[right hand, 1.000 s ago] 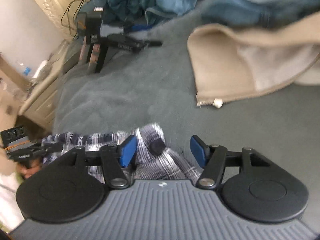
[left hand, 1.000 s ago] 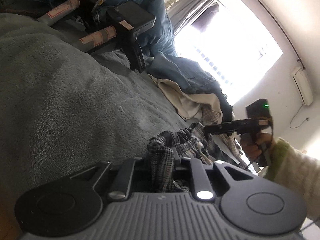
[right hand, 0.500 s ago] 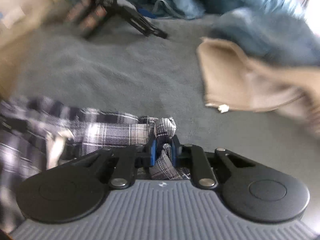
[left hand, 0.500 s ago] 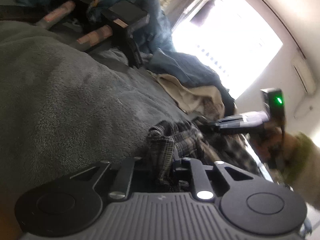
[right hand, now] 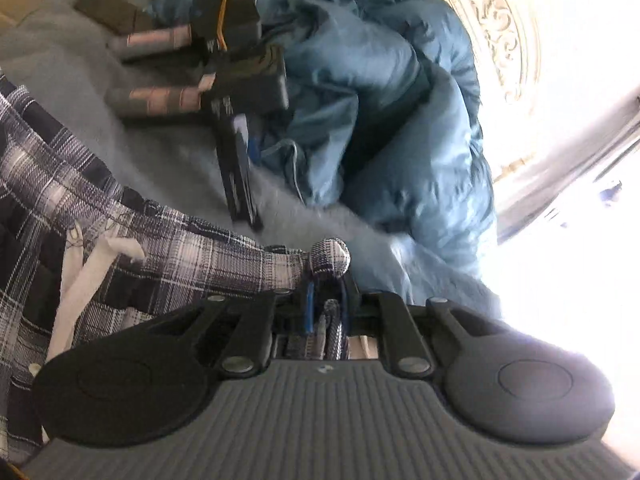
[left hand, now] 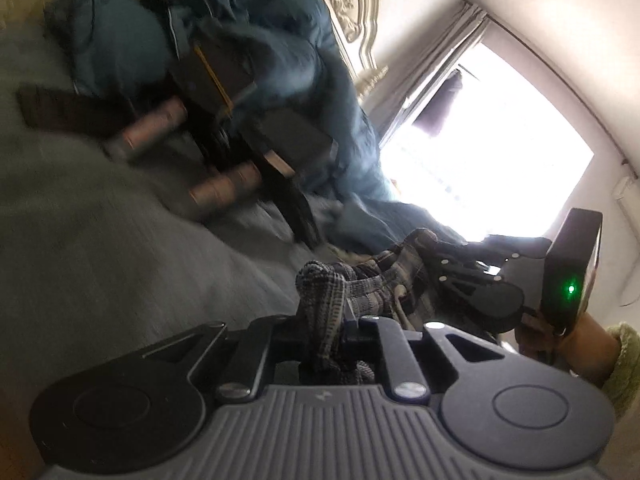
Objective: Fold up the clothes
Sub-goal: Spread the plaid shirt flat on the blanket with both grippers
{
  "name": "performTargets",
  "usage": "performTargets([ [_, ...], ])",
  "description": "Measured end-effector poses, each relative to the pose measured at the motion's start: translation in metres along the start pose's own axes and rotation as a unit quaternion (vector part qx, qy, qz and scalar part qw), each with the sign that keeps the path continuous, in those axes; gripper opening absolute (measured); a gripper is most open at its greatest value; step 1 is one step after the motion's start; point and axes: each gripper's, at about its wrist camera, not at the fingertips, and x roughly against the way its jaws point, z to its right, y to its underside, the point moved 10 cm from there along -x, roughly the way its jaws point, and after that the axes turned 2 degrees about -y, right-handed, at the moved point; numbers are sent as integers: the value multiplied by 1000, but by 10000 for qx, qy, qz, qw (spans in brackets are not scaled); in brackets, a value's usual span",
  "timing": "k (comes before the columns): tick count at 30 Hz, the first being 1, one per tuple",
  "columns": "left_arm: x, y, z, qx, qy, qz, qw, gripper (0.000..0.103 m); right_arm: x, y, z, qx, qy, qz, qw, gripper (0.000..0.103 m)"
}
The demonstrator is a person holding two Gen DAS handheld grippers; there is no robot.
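A dark plaid garment (left hand: 320, 294) with a white drawstring (right hand: 92, 276) hangs stretched between both grippers above the grey blanket (left hand: 120, 248). My left gripper (left hand: 322, 322) is shut on a bunched edge of the cloth. In the right wrist view my right gripper (right hand: 326, 306) is shut on another bunched edge, and the plaid garment (right hand: 160, 256) trails off to the left. The left wrist view shows the right gripper (left hand: 436, 258) at the far end of the cloth, held by a hand (left hand: 576, 336) in a green sleeve.
A rumpled blue duvet (right hand: 380, 92) lies against an ornate cream headboard (right hand: 492, 28). Two spare black gripper devices (right hand: 236, 80) with pink-banded handles lie on the blanket before it. A bright window (left hand: 480, 152) glares at the right.
The right gripper's jaws closed on the plaid cloth, then it rolled and swung toward the headboard, lifting the cloth. The left gripper rose a little with its end.
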Motion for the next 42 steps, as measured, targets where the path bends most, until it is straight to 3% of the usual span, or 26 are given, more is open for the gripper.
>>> performTargets([
  [4, -8, -11, -23, -32, -332, 43, 9994, 13, -32, -15, -16, -295, -297, 104, 9991, 10],
  [7, -21, -3, -44, 72, -512, -188, 9985, 14, -57, -7, -31, -686, -681, -35, 9953, 11],
  [12, -24, 2, -51, 39, -434, -275, 9987, 22, -87, 17, -38, -1702, -1297, -334, 9763, 18],
  [15, -15, 0, -50, -20, -400, -256, 9989, 28, -75, 18, -6, -2680, -1538, -238, 9508, 29],
  [19, 0, -5, -51, -181, -512, -167, 9984, 36, -51, 20, 39, -3992, -1848, -124, 8979, 33],
  [23, 15, -11, -45, -390, -597, -13, 9975, 43, -20, 8, 25, -4186, -2677, -111, 8678, 33],
  [26, 11, -8, -42, -496, -630, -160, 9967, 43, -10, -2, -18, -3720, -3187, -352, 8711, 33],
  [30, 0, 2, -47, -549, -827, -423, 9942, 37, -13, -16, -63, -2988, -3359, -463, 8921, 33],
  [33, -2, 2, -51, -467, -846, -432, 9944, 33, -24, -17, -86, -2723, -3603, -802, 8886, 32],
  [37, -3, 3, -50, -531, -765, -431, 9947, 35, -37, -8, -104, -2783, -3512, -1076, 8875, 29],
  [40, -4, 2, -50, -475, -701, -368, 9957, 36, -30, -13, -106, -2800, -3287, -847, 8980, 11],
  [42, -5, 0, -51, -388, -664, -318, 9965, 34, -26, -19, -104, -2853, -3111, -662, 9042, 6],
])
